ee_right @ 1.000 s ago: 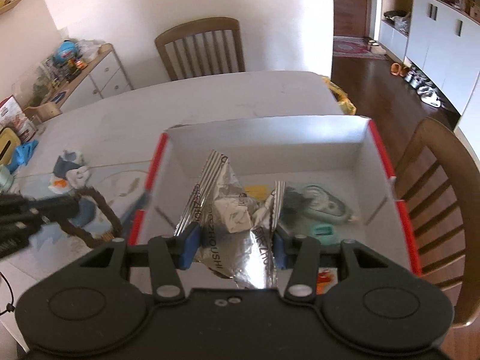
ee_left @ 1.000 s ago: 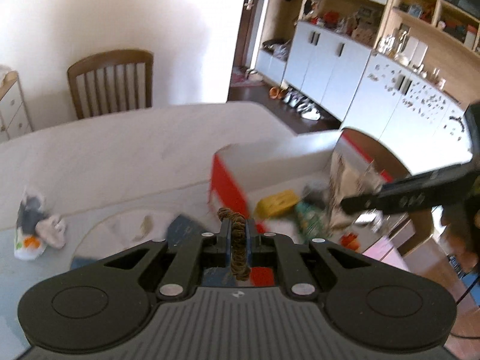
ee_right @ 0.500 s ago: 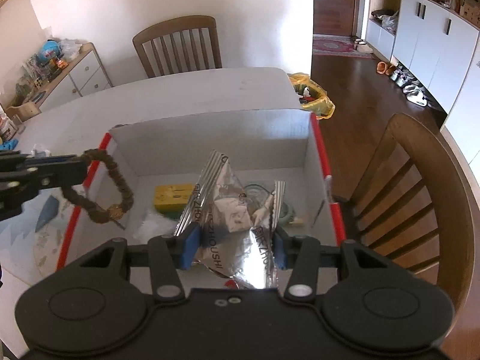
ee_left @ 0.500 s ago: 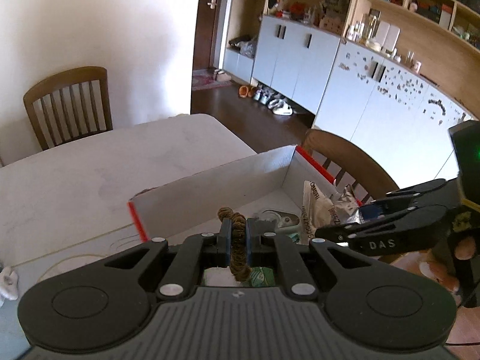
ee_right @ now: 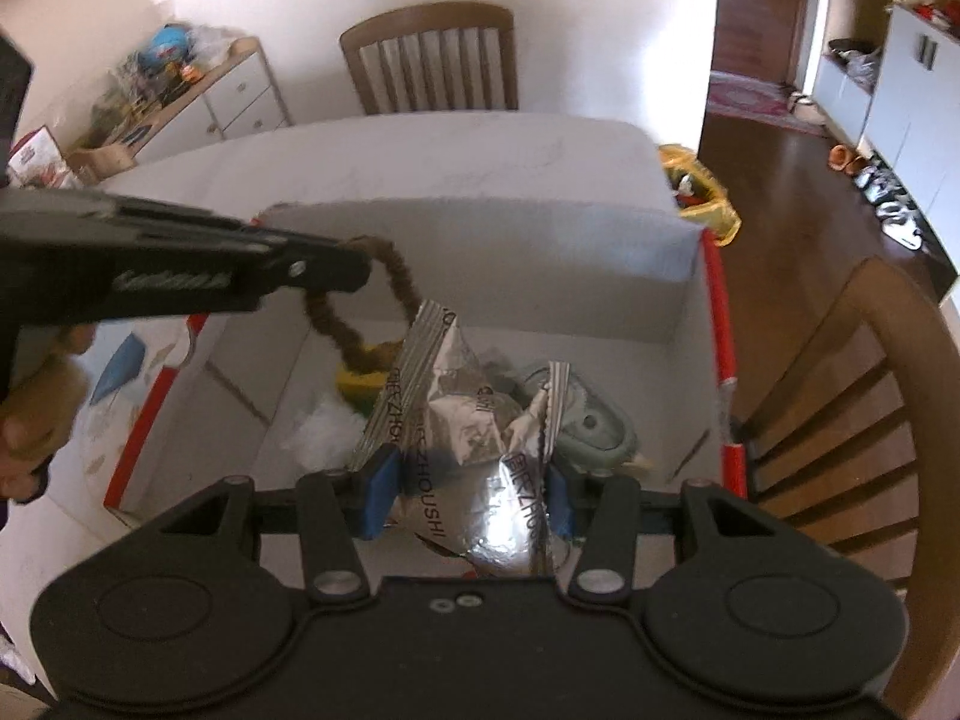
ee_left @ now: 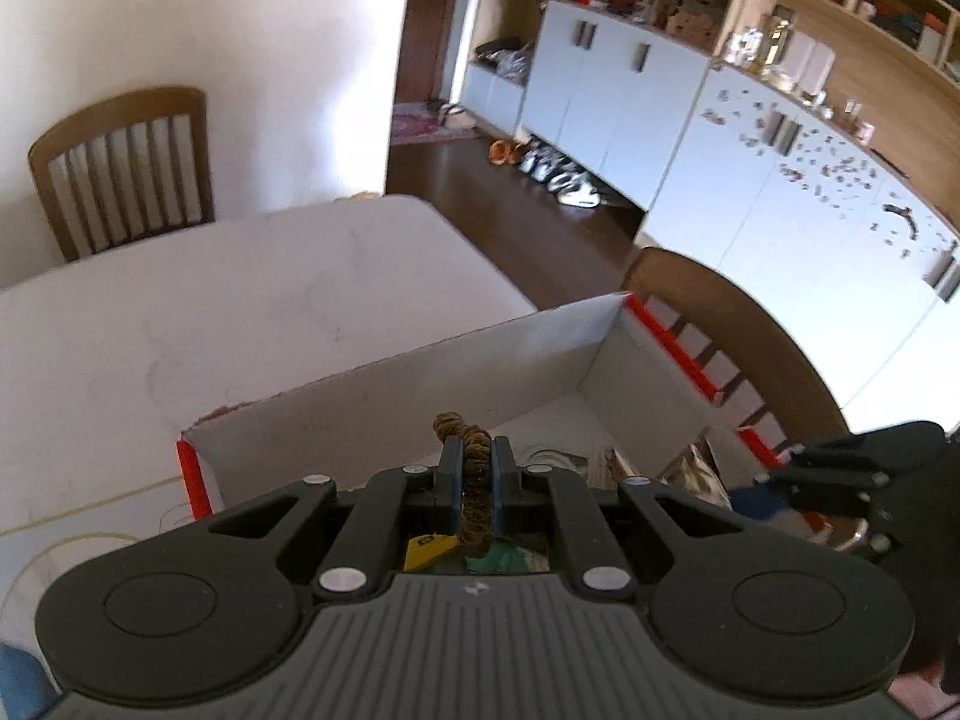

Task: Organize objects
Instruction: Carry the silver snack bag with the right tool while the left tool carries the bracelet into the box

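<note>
A white cardboard box with red edges [ee_right: 678,324] [ee_left: 384,408] stands on the white table. My left gripper [ee_left: 474,462] is shut on a brown braided ring [ee_left: 474,498] and holds it over the box; in the right wrist view the ring [ee_right: 360,324] hangs from that gripper [ee_right: 354,267] above the box's left part. My right gripper [ee_right: 465,489] is shut on a crumpled silver foil packet [ee_right: 468,420] and holds it over the box's near side. A yellow object [ee_right: 360,387], something white [ee_right: 318,432] and a grey-green device [ee_right: 600,426] lie in the box.
A wooden chair [ee_right: 852,396] stands right beside the box, another [ee_right: 432,54] at the table's far side. A white dresser with clutter [ee_right: 198,96] is at the back left. A yellow bag [ee_right: 702,192] lies on the floor past the table.
My left gripper has carried the brown ring rightward from beside the box to above its inside. My right gripper keeps the foil packet over the box, shifted slightly.
</note>
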`<control>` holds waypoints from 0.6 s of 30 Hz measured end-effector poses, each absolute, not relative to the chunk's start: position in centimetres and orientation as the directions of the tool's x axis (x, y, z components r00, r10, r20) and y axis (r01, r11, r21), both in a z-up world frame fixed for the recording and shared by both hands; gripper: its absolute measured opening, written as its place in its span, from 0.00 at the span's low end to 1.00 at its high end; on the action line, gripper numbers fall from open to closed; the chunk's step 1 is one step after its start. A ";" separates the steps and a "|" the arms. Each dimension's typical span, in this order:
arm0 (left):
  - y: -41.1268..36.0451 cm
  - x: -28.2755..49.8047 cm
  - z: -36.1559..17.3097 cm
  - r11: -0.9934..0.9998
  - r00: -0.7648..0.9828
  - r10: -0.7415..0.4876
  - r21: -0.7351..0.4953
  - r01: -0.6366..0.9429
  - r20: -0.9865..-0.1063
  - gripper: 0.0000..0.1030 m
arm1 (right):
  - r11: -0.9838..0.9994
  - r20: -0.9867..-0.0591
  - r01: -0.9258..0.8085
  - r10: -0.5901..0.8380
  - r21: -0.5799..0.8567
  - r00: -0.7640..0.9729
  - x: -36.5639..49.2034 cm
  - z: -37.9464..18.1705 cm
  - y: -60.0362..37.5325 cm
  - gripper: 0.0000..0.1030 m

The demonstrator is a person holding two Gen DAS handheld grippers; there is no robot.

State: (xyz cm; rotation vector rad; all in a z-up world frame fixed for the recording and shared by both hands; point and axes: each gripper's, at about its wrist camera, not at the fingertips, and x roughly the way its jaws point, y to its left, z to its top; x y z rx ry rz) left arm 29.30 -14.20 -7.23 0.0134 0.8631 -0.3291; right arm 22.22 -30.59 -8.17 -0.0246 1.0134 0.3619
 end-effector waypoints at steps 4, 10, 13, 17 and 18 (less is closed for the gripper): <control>-14.1 29.8 -8.7 0.959 0.586 -0.245 -0.104 0.263 -0.773 0.08 | 0.926 -0.849 -0.350 0.295 0.141 0.437 22.4 -8.9 -30.0 0.46; -13.8 30.0 -10.3 0.973 0.566 -0.183 -0.067 0.220 -0.804 0.08 | 0.917 -0.864 -0.380 0.284 0.118 0.416 22.4 -9.7 -29.7 0.46; -13.8 30.2 -10.9 0.977 0.550 -0.157 -0.049 0.206 -0.821 0.08 | 0.914 -0.868 -0.391 0.276 0.105 0.412 22.3 -10.1 -29.8 0.46; -13.9 30.2 -11.7 0.982 0.531 -0.109 -0.006 0.191 -0.840 0.08 | 0.915 -0.873 -0.395 0.260 0.087 0.411 22.5 -10.8 -30.0 0.47; -13.9 30.3 -11.8 0.982 0.529 -0.101 0.001 0.189 -0.843 0.08 | 0.914 -0.875 -0.396 0.259 0.085 0.410 22.7 -11.0 -30.1 0.46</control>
